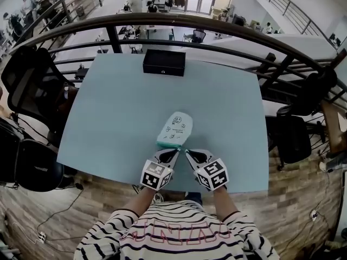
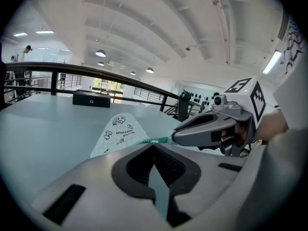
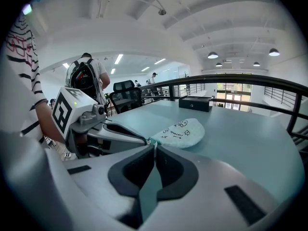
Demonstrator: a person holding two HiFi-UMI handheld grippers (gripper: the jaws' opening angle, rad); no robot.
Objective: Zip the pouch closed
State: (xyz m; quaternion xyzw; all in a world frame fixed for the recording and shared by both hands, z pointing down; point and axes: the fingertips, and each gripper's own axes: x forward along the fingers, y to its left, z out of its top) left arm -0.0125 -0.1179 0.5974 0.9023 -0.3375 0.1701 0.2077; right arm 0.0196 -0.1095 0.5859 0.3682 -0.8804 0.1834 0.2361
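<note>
Both the left gripper and the right gripper pinch the zipper end, a good hold on the apparently soft, light pouch near the table's front edge.

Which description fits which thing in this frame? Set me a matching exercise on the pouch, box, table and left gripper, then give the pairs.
Things:
1. pouch
2. box
3. table
4. left gripper

Descriptions:
a. black, at the table's far edge
b. pale blue, with the other things on it
c. jaws shut on the pouch's near end
d. white with small drawings and a teal edge

Pairs: 1-d, 2-a, 3-b, 4-c
</note>
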